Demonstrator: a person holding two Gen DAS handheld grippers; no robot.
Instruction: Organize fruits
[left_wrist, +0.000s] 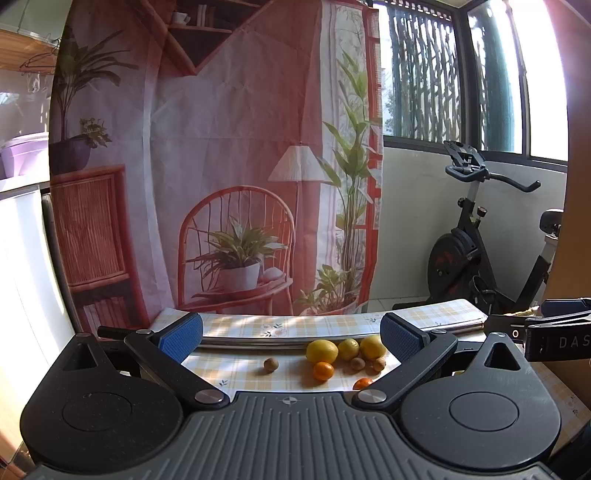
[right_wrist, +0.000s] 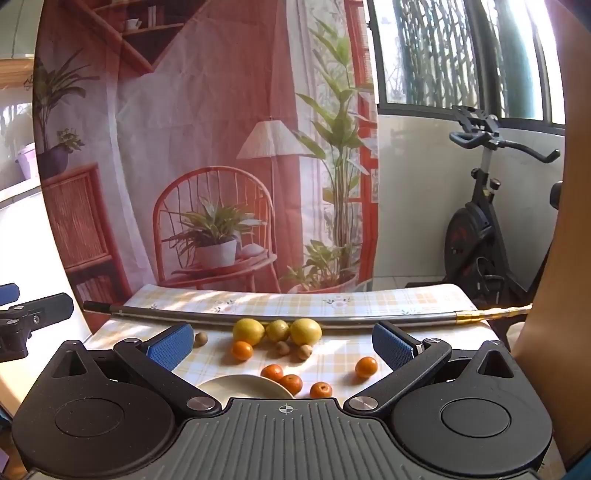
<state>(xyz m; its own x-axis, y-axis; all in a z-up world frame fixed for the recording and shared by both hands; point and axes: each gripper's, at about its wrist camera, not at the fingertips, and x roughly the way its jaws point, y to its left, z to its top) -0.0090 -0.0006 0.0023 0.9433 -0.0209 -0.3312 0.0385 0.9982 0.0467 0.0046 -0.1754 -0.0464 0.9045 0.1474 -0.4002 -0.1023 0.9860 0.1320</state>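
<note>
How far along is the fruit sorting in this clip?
Nothing looks done: the plate looks empty in the part that shows. Neither hand holds anything: the left gripper and right gripper are both open and empty. Left to do: three lemons, five oranges and three small brown fruits still lie loose on the tablecloth.

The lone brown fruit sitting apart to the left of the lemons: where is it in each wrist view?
Left wrist: lone brown fruit at lower centre, left of the lemons.
Right wrist: lone brown fruit beside the left blue finger pad.
Shared landmark: the metal pole lying behind the fruit.
</note>
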